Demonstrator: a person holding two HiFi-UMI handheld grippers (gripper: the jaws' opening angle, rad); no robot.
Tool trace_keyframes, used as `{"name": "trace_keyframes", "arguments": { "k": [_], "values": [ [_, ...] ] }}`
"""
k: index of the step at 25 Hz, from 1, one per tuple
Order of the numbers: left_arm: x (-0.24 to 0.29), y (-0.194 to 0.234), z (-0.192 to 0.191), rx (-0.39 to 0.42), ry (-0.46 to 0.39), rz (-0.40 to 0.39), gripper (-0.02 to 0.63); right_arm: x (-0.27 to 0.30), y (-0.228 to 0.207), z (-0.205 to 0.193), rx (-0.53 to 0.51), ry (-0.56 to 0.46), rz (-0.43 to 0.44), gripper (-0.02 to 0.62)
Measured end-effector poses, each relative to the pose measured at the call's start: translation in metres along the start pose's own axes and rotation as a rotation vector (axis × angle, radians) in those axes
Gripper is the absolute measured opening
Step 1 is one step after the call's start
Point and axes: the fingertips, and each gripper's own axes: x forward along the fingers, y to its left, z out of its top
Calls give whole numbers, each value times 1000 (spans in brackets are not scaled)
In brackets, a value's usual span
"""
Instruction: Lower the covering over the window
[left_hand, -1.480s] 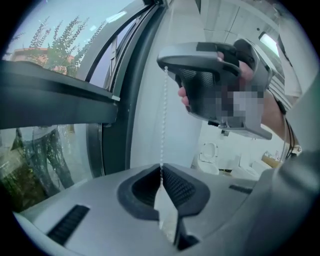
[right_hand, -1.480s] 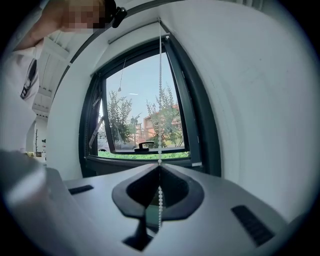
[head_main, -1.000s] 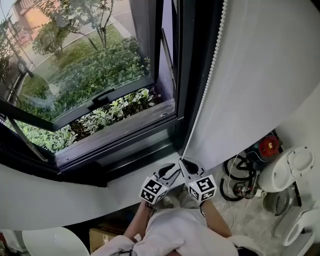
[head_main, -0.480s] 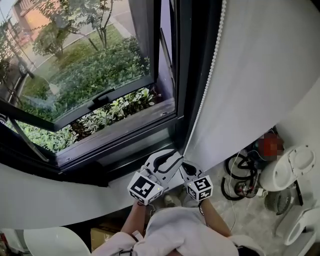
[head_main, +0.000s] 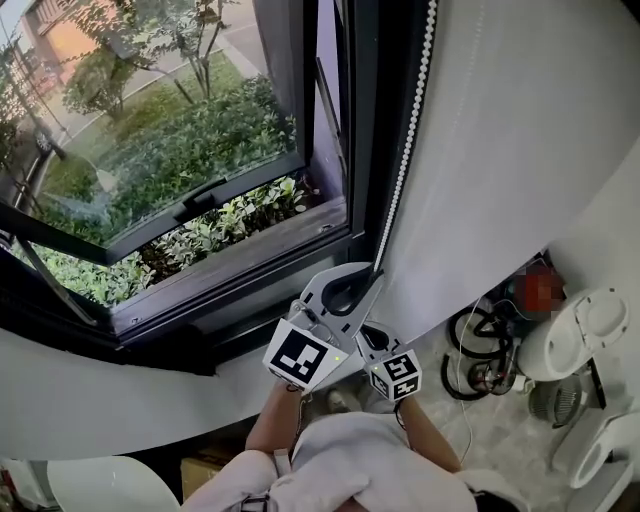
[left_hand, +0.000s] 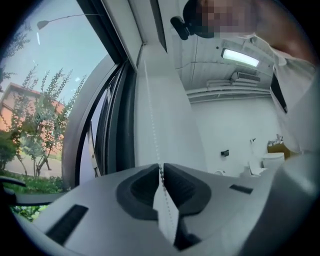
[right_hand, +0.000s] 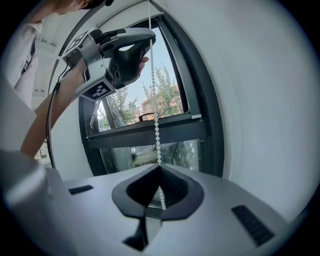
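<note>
White beaded chain (head_main: 407, 150) is hanging down the right side of the black window frame (head_main: 370, 120). It is running along the edge of the white fabric roller blind (head_main: 520, 150), which is filling the upper right of the head view and is not reaching down over the glass.

I am holding my left gripper (head_main: 372, 276) at the centre of that view, directly above my right gripper (head_main: 366, 335), and both are sitting on the same chain. In the left gripper view my left jaws (left_hand: 161, 172) are closing. Only a sliver of gap is showing, and the chain (left_hand: 152, 125) is threading between the dark pads (left_hand: 142, 182), which are just meeting the beads.

In the right gripper view my right jaws (right_hand: 159, 172) are clenching fully on the chain (right_hand: 156, 125). It is running straight up from them to my left gripper (right_hand: 148, 40) at the upper left of that frame, in front of the window.
</note>
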Motion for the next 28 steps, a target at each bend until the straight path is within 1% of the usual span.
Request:
{"name": "trace_keyframes", "arguments": {
  "k": [2,5,8,11,16,28],
  "values": [
    [3,0,-1,19,-4,14,26,1,0,0,-4,0,-3,-5],
    [4,0,-3,4,-23,36,15,2,-3,0,-7,16,-10,-5],
    [4,-1,-13,-12,7,42,14,4,-4,-7,-20,58,-15,-5],
    [2,-4,-29,-45,46,42,14,7,-5,-22,-15,101,-20,-5],
    [-4,-7,-53,-74,86,48,14,11,-6,-46,-11,158,-19,-5],
    [-14,-10,-93,-107,154,72,14,23,-6,-84,-44,250,-24,-3]
  ]
}}
